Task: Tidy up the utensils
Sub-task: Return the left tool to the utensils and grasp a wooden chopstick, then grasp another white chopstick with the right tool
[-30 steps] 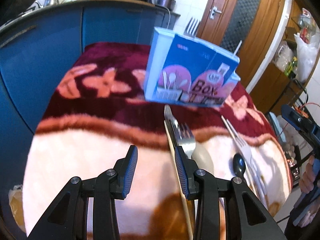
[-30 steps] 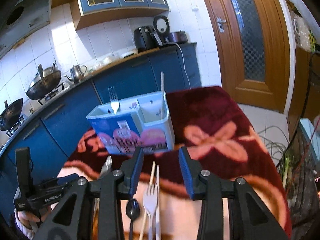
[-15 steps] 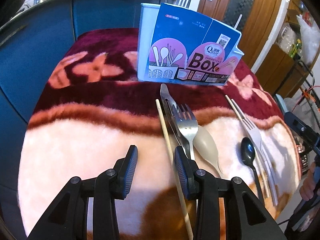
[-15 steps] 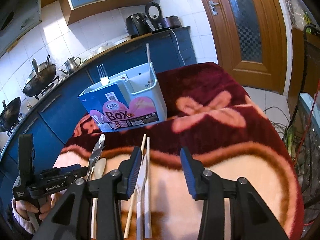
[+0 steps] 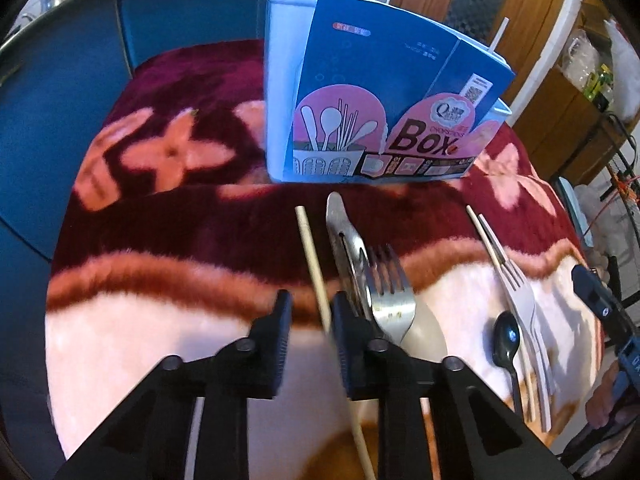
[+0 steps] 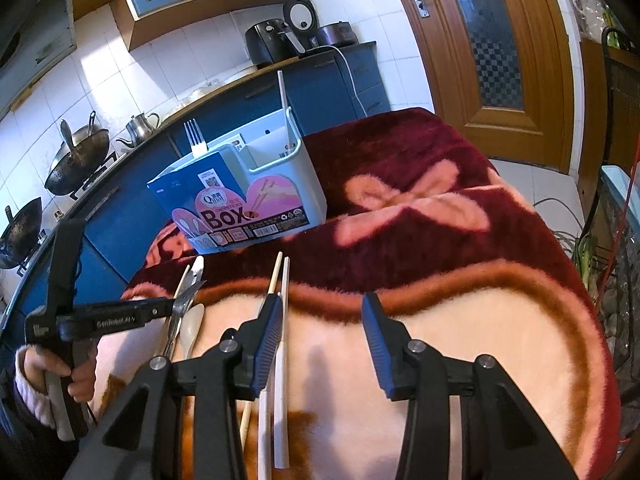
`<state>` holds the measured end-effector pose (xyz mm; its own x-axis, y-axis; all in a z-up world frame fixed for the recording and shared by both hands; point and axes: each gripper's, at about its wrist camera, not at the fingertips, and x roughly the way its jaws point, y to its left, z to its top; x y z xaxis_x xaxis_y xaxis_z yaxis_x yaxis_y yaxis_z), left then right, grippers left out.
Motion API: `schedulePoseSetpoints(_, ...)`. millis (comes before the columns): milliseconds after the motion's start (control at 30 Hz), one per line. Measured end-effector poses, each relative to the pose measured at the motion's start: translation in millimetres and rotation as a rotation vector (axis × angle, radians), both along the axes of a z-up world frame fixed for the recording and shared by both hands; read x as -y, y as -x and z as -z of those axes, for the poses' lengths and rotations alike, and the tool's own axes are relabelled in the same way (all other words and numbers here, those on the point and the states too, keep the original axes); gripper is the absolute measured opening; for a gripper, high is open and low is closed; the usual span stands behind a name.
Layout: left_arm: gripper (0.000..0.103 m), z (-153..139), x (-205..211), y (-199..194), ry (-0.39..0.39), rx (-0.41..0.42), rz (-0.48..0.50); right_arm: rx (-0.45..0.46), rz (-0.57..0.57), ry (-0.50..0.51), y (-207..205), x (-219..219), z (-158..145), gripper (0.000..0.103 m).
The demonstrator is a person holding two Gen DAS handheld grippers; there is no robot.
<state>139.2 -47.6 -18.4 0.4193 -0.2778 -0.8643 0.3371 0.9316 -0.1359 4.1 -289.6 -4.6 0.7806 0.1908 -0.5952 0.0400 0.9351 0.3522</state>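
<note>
A blue and white utensil box stands on the blanket; it also shows in the right wrist view, holding a fork and a white stick. My left gripper is open, low over the blanket, with a wooden chopstick lying between its jaws near the right finger. Beside it lie a metal peeler, a steel fork and a beige spoon. Further right lie a black spoon, a white fork and a chopstick. My right gripper is open and empty above the blanket.
The table wears a maroon and pink flowered blanket. Blue kitchen cabinets stand behind it, with woks and a kettle on the counter. A wooden door is at the right. The left gripper shows in the right wrist view.
My left gripper has moved forward and down toward the utensils, and its jaws now straddle the wooden chopstick. My right gripper has tilted down and opened wider.
</note>
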Motion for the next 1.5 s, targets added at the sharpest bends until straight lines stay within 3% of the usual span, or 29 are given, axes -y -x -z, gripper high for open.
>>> schedulePoseSetpoints(100, 0.004, -1.4, -2.6, -2.5, 0.036, -0.015, -0.001, -0.008, -0.003, 0.000, 0.1, -0.1, 2.3, 0.045)
schedulePoseSetpoints(300, 0.004, -4.4, -14.8, 6.9, 0.126, 0.003, -0.021, -0.029, -0.028, 0.017, -0.5, -5.4, 4.0, 0.045)
schedulePoseSetpoints(500, 0.004, -23.5, -31.1, 27.5, 0.228, 0.083, -0.039, -0.062, -0.112, 0.044, -9.6, -22.0, 2.8, 0.045)
schedulePoseSetpoints(700, 0.004, -38.0, -42.9, 47.9, 0.279, 0.144, -0.036, -0.117, -0.188, 0.101, -25.2, -42.7, 7.1, 0.044)
schedulePoseSetpoints(900, 0.004, -45.0, -50.4, 60.3, 0.302, 0.178, -0.030, -0.168, -0.230, 0.161, -38.9, -57.8, 13.2, 0.026)
schedulePoseSetpoints(967, 0.004, -45.7, -51.7, 62.5, 0.310, 0.184, -0.028, -0.176, -0.227, 0.177, -41.2, -60.4, 12.4, 0.011)
schedulePoseSetpoints(1033, 0.004, -45.9, -53.2, 64.3, 0.318, 0.189, -0.027, -0.162, -0.231, 0.193, -39.5, -62.7, 9.0, 0.006)
schedulePoseSetpoints(1267, 0.004, -49.4, -57.5, 68.4, 0.361, 0.210, -0.026, -0.086, -0.209, 0.165, -27.4, -60.8, -8.2, 0.006)
schedulePoseSetpoints(1500, 0.004, -62.1, -59.4, 76.6, 0.384, 0.287, -0.034, 0.056, -0.160, 0.127, -4.4, -55.2, -29.9, 0.006)
